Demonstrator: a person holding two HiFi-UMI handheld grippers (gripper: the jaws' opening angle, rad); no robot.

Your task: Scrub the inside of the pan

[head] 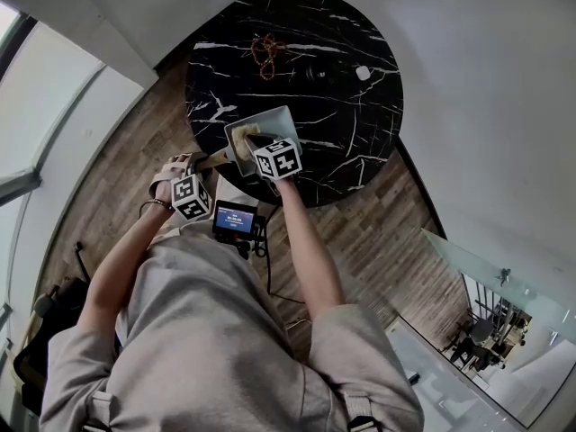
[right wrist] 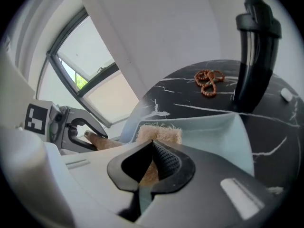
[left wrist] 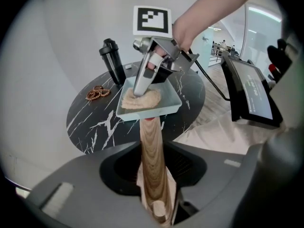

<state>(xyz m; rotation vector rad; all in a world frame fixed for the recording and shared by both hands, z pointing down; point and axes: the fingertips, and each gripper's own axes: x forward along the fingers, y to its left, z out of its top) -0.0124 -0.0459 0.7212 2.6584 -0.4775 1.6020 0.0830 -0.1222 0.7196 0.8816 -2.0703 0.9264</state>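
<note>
A square pale-green pan with a wooden handle is held over the near edge of a round black marble table. My left gripper is shut on that handle; it appears at the left of the right gripper view too. A tan fibrous scrub pad lies inside the pan at its near-left side. My right gripper points down into the pan, shut on the pad and pressing it against the pan floor.
On the table behind the pan stand a black bottle and a string of brown beads; a small white object lies farther right. A device with a lit screen hangs at the person's chest. Wood floor surrounds the table.
</note>
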